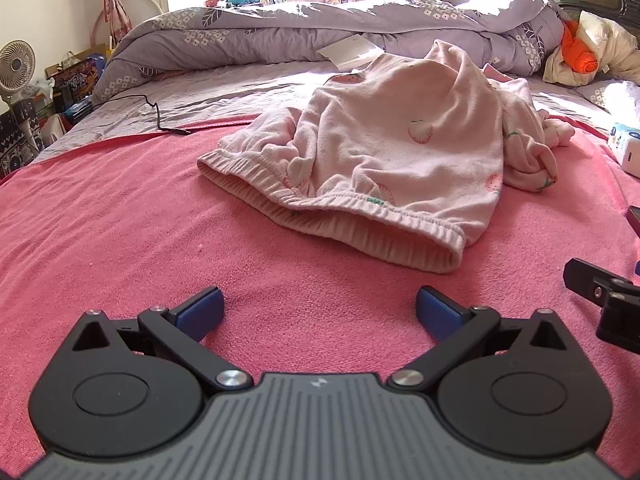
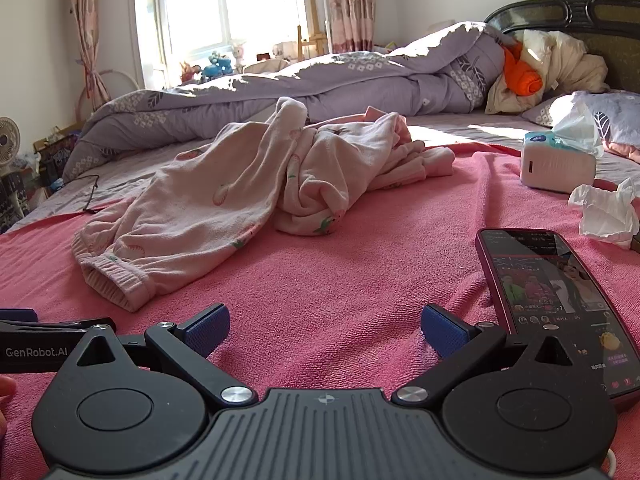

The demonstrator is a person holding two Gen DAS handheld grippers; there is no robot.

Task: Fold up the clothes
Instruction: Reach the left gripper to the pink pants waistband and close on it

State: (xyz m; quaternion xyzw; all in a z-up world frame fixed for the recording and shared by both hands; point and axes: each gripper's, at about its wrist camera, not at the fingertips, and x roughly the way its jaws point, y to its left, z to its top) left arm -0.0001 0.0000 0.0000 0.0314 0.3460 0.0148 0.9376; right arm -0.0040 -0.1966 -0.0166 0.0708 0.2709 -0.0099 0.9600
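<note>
We hold the left gripper (image 1: 320, 312) and the right gripper (image 2: 325, 330) low over the pink blanket (image 1: 120, 220), both with their blue-padded fingers (image 1: 202, 308) spread wide and nothing between them. The pink pajama garment (image 1: 400, 140), printed with strawberries, lies crumpled ahead of us on the blanket, well apart from both grippers; its elastic hem faces us and gapes open, while the far end is bunched and twisted, so we cannot tell sleeves from legs, and it may be more than one piece. In the right wrist view a phone (image 2: 556, 300) lies face up just right of the right gripper, its near end hidden behind the gripper's body. Farther right sit a tissue pack (image 2: 560, 164) and a crumpled tissue (image 2: 608, 212). A purple quilt (image 1: 280, 36) is heaped along the far side of the bed. A black cable (image 1: 156, 116) trails on the sheet at far left, its end cut off.
</note>
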